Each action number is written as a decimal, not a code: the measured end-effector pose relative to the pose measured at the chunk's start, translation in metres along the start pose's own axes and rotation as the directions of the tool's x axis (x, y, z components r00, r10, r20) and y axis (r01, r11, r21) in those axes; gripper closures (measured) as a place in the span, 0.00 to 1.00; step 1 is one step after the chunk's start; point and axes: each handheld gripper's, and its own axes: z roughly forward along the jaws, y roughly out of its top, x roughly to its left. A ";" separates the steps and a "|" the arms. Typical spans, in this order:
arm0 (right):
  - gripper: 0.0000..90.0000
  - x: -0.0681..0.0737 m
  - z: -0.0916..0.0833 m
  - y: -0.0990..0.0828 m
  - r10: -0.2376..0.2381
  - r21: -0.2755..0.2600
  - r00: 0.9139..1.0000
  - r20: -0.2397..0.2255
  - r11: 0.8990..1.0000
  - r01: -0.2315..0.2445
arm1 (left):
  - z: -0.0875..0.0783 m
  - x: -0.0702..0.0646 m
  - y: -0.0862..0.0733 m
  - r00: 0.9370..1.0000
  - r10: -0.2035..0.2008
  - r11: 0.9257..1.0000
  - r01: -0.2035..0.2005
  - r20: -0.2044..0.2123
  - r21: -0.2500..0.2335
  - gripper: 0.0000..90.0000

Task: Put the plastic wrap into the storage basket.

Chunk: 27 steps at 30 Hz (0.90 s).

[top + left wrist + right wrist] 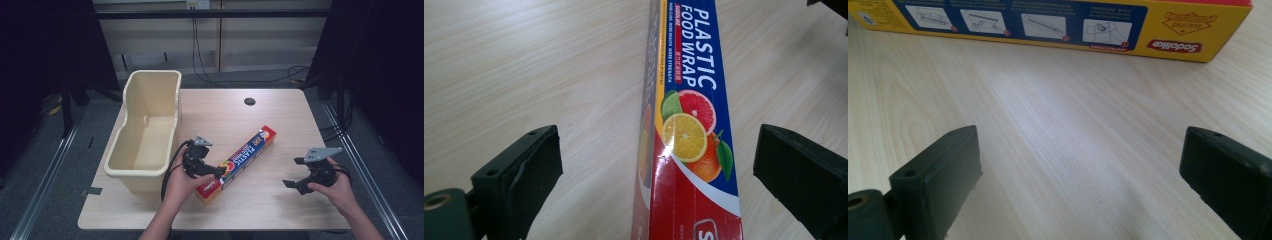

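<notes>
The food wrap box (237,163) lies diagonally just right of the bin (145,132). The left gripper (218,171) straddles its near end, jaws apart; close squarely across it. The right gripper (292,184) waits right of the box, jaws apart.

Plastic wrap box (684,130) near end cut off by frame bottom, its small side print unreadable
</notes>
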 end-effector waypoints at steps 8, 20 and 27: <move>0.04 -0.002 -0.003 0.000 0.017 -0.020 1.000 0.017 1.000 -0.016 | 0.007 -0.006 0.012 1.000 0.012 1.000 -0.012 0.012 0.027 0.06; 0.04 -0.003 -0.002 -0.002 0.018 -0.014 1.000 0.016 1.000 -0.017 | 0.026 -0.010 0.039 1.000 0.026 0.997 -0.027 0.012 0.067 0.05; 0.04 -0.005 -0.002 -0.003 0.030 -0.021 0.999 0.028 0.999 -0.030 | 0.042 -0.013 0.054 0.998 0.047 0.993 -0.051 0.036 0.109 0.06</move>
